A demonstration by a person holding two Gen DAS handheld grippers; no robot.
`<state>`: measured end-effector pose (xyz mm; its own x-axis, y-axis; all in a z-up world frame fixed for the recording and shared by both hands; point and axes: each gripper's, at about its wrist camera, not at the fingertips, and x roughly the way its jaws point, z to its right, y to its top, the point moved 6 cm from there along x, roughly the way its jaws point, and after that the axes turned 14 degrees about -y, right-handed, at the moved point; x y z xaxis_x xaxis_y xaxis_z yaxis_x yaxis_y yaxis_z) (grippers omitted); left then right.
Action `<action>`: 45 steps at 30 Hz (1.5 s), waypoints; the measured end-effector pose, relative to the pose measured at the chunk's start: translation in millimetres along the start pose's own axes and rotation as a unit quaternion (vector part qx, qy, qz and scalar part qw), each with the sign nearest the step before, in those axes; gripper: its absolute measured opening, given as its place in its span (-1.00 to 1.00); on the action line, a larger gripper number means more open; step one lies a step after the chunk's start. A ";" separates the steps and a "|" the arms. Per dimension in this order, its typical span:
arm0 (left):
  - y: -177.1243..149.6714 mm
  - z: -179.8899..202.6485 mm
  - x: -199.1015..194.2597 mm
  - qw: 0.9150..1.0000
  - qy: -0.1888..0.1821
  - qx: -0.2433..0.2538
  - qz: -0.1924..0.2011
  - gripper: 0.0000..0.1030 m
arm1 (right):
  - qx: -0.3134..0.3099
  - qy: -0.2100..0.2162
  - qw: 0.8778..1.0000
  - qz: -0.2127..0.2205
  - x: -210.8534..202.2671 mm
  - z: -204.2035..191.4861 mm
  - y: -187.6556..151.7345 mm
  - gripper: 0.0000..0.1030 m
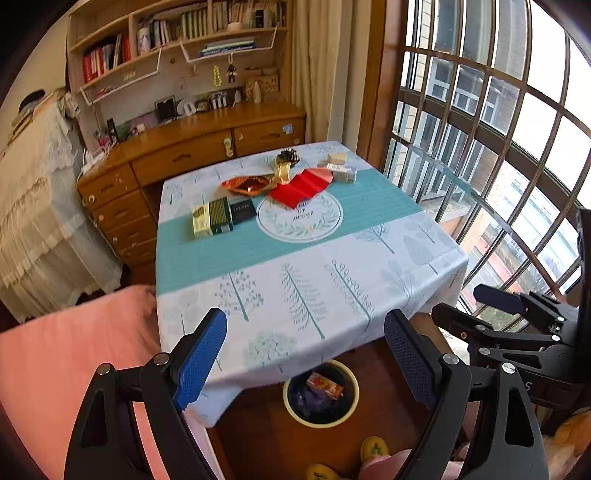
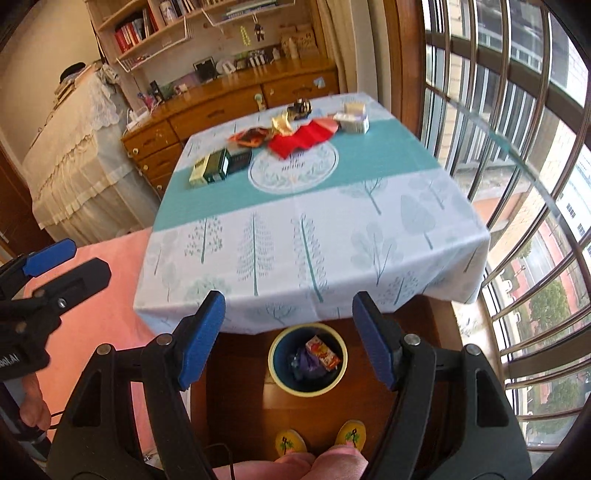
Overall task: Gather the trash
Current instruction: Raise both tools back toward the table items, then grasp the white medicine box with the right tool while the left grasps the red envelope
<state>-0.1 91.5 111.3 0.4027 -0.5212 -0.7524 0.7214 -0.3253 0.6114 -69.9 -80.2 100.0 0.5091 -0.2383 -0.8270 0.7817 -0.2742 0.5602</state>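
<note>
**Both claws held high over the table, nothing in them**

Beyond both claws the room ends in a wooden desk (image 1: pixel 192 147) with bookshelves (image 1: pixel 177 33) above it, and on their right side stands a big barred window (image 1: pixel 498 129). To their left lies a pink bed cover (image 2: pixel 92 295). Straight ahead of the claws is the table (image 2: pixel 295 229) under a cloth with trees and a teal band. On its far half, well apart from the fingers, lies the trash: red paper (image 1: pixel 299 188), an orange wrapper (image 1: pixel 245 184), three small boxes (image 1: pixel 221 218) in a row and white boxes (image 1: pixel 341 168). Below and between the fingers stands a waste bin (image 2: pixel 275 365) on the floor, with a coloured carton (image 2: pixel 322 351) inside. The left claw (image 1: pixel 306 358) and right claw (image 2: pixel 291 336) are both spread wide and hold nothing.
</note>
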 end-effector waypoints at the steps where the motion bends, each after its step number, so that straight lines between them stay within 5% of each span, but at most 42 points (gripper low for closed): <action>1: 4.7 1.5 0.8 1.000 0.000 0.005 0.002 0.72 | -0.002 -0.002 1.000 0.007 -3.9 -0.1 7.0 0.34; 7: 43.3 8.9 20.1 1.000 0.005 0.030 0.000 0.72 | -0.002 -0.002 1.000 0.029 -3.4 12.0 47.2 0.34; 12: 78.8 4.9 66.5 0.999 0.027 0.045 -0.013 0.72 | -0.006 0.006 0.999 0.031 35.6 28.3 90.9 0.34; 21: 170.6 -33.2 216.6 0.995 0.076 -0.016 -0.060 0.72 | -0.073 0.027 0.997 0.018 182.5 60.7 209.2 0.34; 32: 253.4 -71.9 412.9 0.980 0.105 -0.076 -0.153 0.72 | -0.182 0.021 0.983 -0.015 394.6 78.0 342.1 0.34; 43: 275.4 -89.4 494.1 0.970 0.079 -0.092 -0.212 0.72 | -0.289 0.027 0.956 -0.035 512.6 37.0 352.8 0.34; 45: 276.8 -90.7 506.9 0.968 0.074 -0.097 -0.219 0.72 | -0.296 0.045 0.953 -0.041 517.6 33.2 347.4 0.12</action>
<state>454.8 -191.1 -123.1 0.0999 -0.2422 -0.9651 0.9278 -0.3276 0.1783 453.2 -329.8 -131.9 0.4460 -0.1509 -0.8822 0.8729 0.2914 0.3914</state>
